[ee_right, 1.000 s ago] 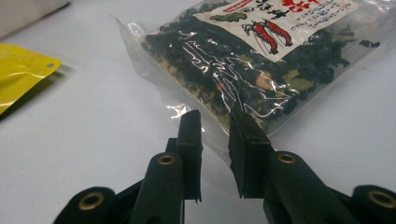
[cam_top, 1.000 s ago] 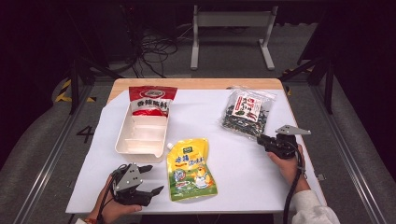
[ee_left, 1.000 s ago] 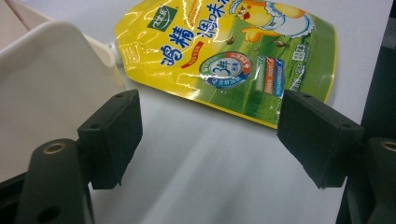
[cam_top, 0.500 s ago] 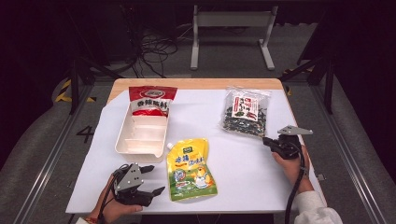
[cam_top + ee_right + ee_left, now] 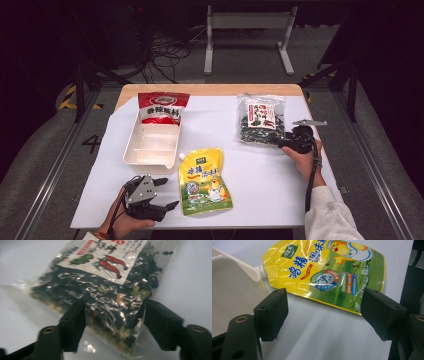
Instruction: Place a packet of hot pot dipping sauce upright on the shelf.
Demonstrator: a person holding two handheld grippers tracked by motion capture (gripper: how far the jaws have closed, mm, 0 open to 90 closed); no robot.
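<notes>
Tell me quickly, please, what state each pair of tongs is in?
Left tongs: open, empty, by the yellow pouch.
Right tongs: just opened, astride the seaweed bag, not gripping.

Left tool (image 5: 159, 194): black body, grey three-cornered plate with small screws on top, square matte-black jaw pads, brass-coloured pins at the jaw bases. Right tool (image 5: 281, 143): same black build, grey plate above it, black cable trailing along the forearm. Right arm wears a light grey sleeve (image 5: 327, 215).
</notes>
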